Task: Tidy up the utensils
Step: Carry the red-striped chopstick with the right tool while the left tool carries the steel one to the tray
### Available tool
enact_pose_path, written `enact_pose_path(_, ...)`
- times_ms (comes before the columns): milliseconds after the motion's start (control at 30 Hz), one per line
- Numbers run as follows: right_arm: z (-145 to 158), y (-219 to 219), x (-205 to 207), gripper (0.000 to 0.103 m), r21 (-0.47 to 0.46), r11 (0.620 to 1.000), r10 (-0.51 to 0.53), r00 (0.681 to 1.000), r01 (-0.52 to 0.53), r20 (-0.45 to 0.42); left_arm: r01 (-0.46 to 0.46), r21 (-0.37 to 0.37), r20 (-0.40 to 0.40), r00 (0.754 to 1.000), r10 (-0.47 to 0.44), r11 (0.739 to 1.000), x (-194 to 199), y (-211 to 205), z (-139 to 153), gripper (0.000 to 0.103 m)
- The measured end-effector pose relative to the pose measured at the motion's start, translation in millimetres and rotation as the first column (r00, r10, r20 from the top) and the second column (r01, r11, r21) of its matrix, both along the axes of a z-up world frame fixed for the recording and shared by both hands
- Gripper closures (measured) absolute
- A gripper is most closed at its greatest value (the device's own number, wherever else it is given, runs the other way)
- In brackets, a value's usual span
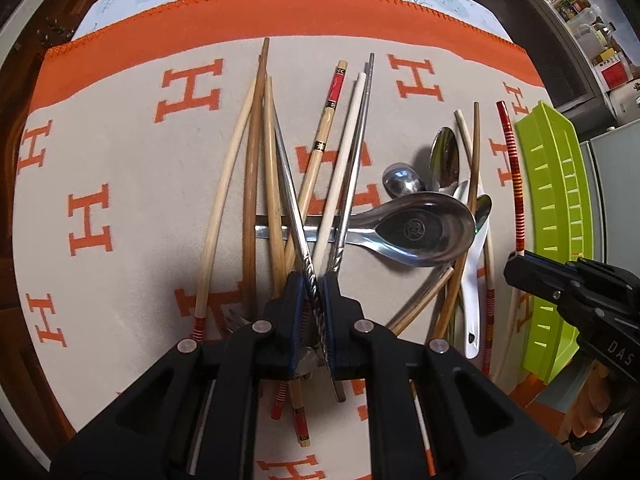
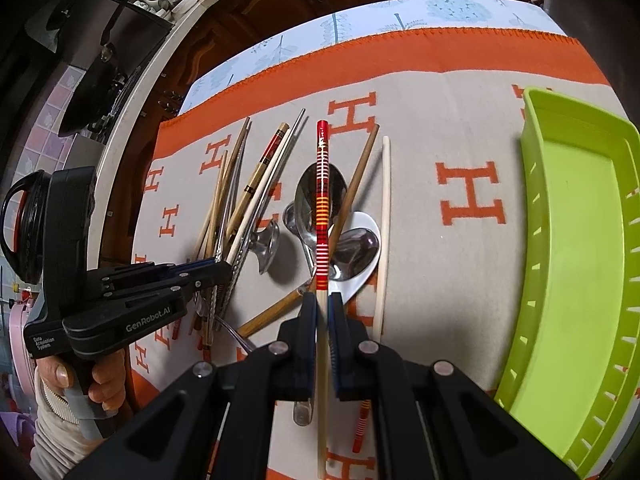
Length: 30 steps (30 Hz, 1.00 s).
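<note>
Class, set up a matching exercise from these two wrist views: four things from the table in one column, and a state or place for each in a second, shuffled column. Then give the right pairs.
Things:
1. left gripper
2. right gripper
3. green tray
4. large steel spoon

States or places:
A. holds nothing, at the right edge of the cloth
B. shut on a red-striped chopstick
C. lies under several crossed chopsticks
D. shut on a twisted metal chopstick

Pairs: 1-D, 2-B, 3-A, 4-C
</note>
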State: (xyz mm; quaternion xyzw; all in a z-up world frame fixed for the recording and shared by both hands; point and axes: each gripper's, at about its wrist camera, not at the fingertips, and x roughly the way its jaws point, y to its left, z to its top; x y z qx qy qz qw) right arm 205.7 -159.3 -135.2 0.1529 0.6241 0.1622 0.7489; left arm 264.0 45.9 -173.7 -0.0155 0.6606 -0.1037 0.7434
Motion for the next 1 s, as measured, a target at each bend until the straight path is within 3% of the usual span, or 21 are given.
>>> enact_pose_path(200,6.6,-2.1,-5.1,0.098,0.019,1.000,-0.001,1.000,0.000,0.018,-0.008,0.016,0.077,0.997,0.007,1.000,-9.6,-5.3,16.0,0.100)
enact_pose_path(633,51.8,-24.9,-42.5,0.098,0.069,0.997,-0.050,0.993,0.042,0.109,0.027,-0.072,0.204,0.979,-0.011,0.997,-64.4,-20.4,91.0,0.100)
enact_pose_path(800,72.6,-50.0,-62.4,0.098,0.057,0.994,-0.098,0.984,0.090,0.148,0.090,-0.112,0.254,0.965,-0.059,0.990,-92.7,-53.2,122.9,0.100)
enact_pose_path(1000,98.8,-98.1,-79.5,0.098,-0.012,0.982,-0.180,0.961,0.187,0.210,0.151,-0.177,0.294,0.951,-0.094,0.973,-107.8,-110.3,141.7,0.100)
